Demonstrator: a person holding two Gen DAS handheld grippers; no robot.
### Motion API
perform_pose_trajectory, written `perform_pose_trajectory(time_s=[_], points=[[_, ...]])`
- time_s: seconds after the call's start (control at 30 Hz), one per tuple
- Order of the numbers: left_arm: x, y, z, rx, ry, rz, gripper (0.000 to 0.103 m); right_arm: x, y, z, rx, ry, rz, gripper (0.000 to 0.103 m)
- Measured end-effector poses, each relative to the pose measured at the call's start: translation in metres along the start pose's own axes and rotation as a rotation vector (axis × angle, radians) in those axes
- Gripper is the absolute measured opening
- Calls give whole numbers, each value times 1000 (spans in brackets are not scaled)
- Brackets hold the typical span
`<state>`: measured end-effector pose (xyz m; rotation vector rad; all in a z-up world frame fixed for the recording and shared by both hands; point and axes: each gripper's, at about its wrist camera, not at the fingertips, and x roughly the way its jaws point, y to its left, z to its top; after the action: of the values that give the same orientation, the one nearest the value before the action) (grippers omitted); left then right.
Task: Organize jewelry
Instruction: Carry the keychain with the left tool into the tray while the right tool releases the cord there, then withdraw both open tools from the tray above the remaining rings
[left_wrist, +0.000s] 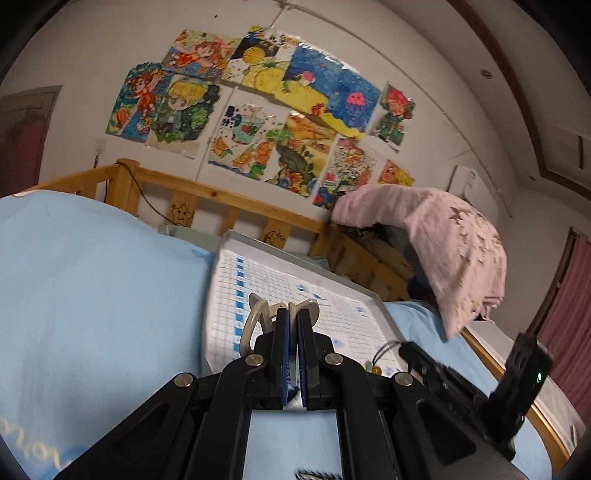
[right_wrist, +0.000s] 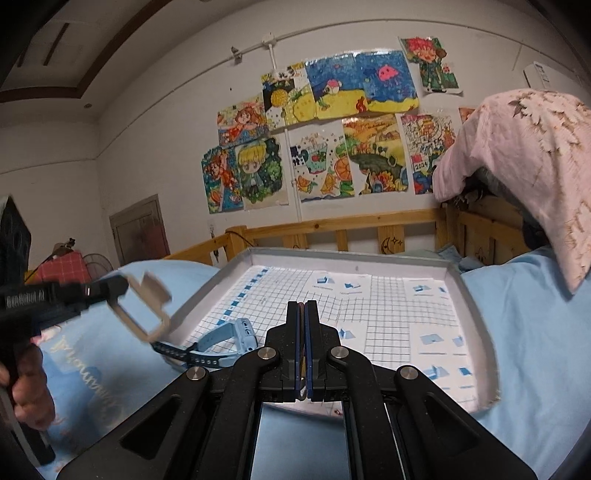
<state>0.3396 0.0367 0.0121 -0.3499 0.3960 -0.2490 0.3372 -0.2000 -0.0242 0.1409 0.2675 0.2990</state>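
A shallow grey tray (right_wrist: 456, 291) lined with grid paper lies on a light blue bed. A light blue watch (right_wrist: 240, 330) with a darker strap rests at the tray's near left corner. My left gripper (left_wrist: 293, 314) is shut on a pale translucent band (left_wrist: 248, 325), held up above the tray's left side. In the right wrist view that band (right_wrist: 159, 288) hangs as a loop from the left gripper (right_wrist: 122, 286). My right gripper (right_wrist: 303, 304) is shut, with a thin brown sliver between its pads. In the left wrist view a thin dark cord (left_wrist: 384, 349) loops out of the right gripper (left_wrist: 404, 349).
A wooden bed rail (right_wrist: 369, 221) runs behind the tray, with a pink blanket (right_wrist: 524, 155) draped over its right end. Children's drawings (right_wrist: 332, 129) cover the wall. A person's hand (right_wrist: 29, 387) holds the left gripper. Blue bedding (left_wrist: 92, 277) bulges left of the tray.
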Motion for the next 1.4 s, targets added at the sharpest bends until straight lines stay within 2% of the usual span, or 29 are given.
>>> perform_pose_trajectory(time_s=[0.17, 0.43, 0.63, 0.67, 0.73, 0.77, 0.8, 0.83, 0.87, 0.97, 1.0, 1.03, 1.07, 1.1, 1.2, 1.4], points=[[23, 14, -5, -16, 49, 21, 4, 22, 2, -10, 1, 44, 1, 3], [37, 21, -22, -19, 117, 40, 5, 27, -5, -23, 29, 93, -10, 3], [33, 16, -22, 11, 120, 79, 6, 27, -9, -26, 47, 126, -25, 3], [31, 13, -22, 26, 118, 88, 9, 28, -11, -24, 50, 127, -30, 4], [27, 9, -23, 47, 108, 93, 25, 24, -12, -24, 54, 126, -35, 6], [23, 7, -25, 52, 97, 91, 45, 22, -13, -23, 58, 126, -39, 12], [17, 6, -26, 45, 74, 89, 66, 18, -14, -23, 62, 123, -44, 24], [12, 5, -26, 38, 53, 90, 70, 16, -15, -22, 66, 117, -47, 33], [6, 5, -26, 31, 29, 88, 70, 10, -16, -21, 74, 100, -52, 46], [-5, -1, -28, 44, 34, 85, 70, -4, -16, -19, 74, 75, -58, 47], [-10, -4, -29, 54, 29, 88, 73, -9, -16, -17, 73, 69, -61, 47], [-17, -9, -31, 72, 23, 88, 78, -13, -16, -15, 74, 65, -63, 48], [-23, -12, -32, 84, 17, 91, 93, -21, -15, -13, 76, 55, -61, 49], [-33, -17, -36, 100, -4, 103, 101, -30, -13, -11, 73, 39, -55, 58], [-56, -28, -44, 132, -47, 124, 103, -58, -4, -6, 56, -19, -51, 79], [-100, -38, -58, 116, -106, 156, 103, -116, 17, -4, 6, -110, -28, 97]])
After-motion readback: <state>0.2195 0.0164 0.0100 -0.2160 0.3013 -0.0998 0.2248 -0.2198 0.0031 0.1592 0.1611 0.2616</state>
